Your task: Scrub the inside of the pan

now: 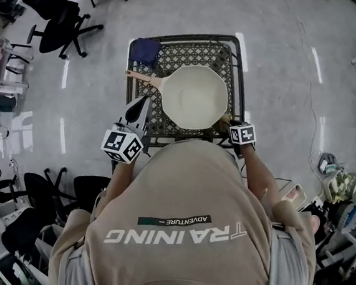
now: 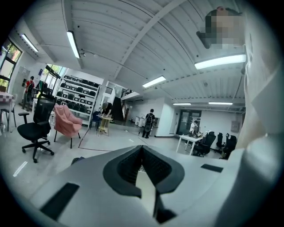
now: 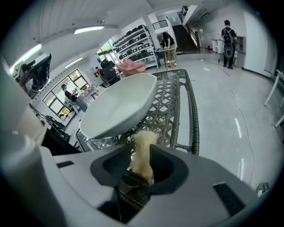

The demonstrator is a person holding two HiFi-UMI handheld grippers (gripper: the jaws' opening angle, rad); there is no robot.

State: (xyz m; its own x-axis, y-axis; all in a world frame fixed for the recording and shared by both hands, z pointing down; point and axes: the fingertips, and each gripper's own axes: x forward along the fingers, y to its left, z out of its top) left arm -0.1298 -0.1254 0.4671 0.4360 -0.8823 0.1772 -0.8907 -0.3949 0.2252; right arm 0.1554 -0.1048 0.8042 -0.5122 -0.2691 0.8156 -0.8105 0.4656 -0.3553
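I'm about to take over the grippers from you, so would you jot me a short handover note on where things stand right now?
The left claw is shut and empty, near the table's near left edge, clear of the pan.
The right claw is open, with the pale yellow scrubber standing loosely between its jaws, just outside the pan's near right rim.
The pan sits on the lattice table, handle to the left. A blue cloth lies at the far left corner.
Done: no scrubbing shows; the inside looks plain white.
Left: grip the scrubber firmly, bring it into the pan and scrub.
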